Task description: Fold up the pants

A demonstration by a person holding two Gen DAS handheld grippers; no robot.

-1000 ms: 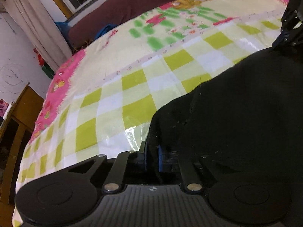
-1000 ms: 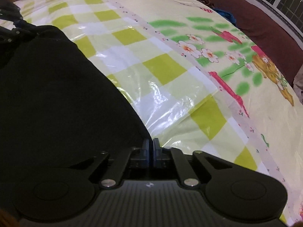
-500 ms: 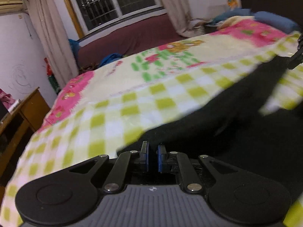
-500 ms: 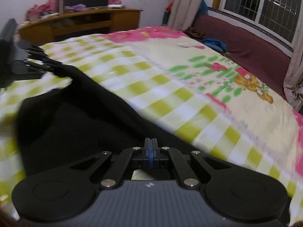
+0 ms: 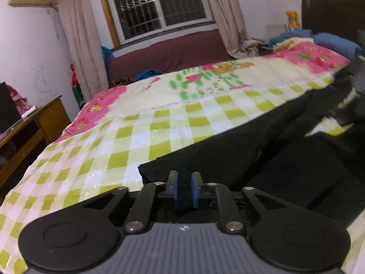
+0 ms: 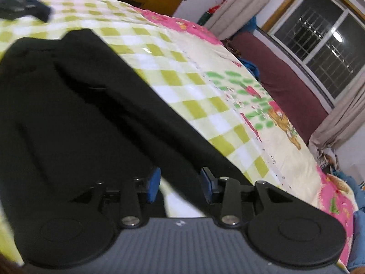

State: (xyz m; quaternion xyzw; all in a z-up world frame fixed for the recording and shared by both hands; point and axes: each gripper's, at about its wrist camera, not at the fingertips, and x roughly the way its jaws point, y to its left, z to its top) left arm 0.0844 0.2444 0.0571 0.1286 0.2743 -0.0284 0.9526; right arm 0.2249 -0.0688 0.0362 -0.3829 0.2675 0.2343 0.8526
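A: Pants [image 6: 75,105] first: where are they?

B: Black trousers, lying on the bed [image 5: 141,123], on its green-checked cover, on the side away from the window [image 5: 159,11]. Part of the cloth is doubled over itself.

A: How will they handle?

B: Soft, limp and light, I judge; they sag and crease wherever they are unsupported. Best held at corners or along a hem, one corner per tongs.

A: Which way do they run?

B: Their long axis runs along the checked band, roughly parallel to the window wall, one end toward each tongs. Which end is the waistband I cannot tell, since the cloth is dark and blurred.

A: The tongs?

B: The left tongs [image 5: 184,188] are nearly closed, pinching a fold of black cloth. The right tongs [image 6: 180,182] stand wide apart, holding nothing, cloth edge between them.
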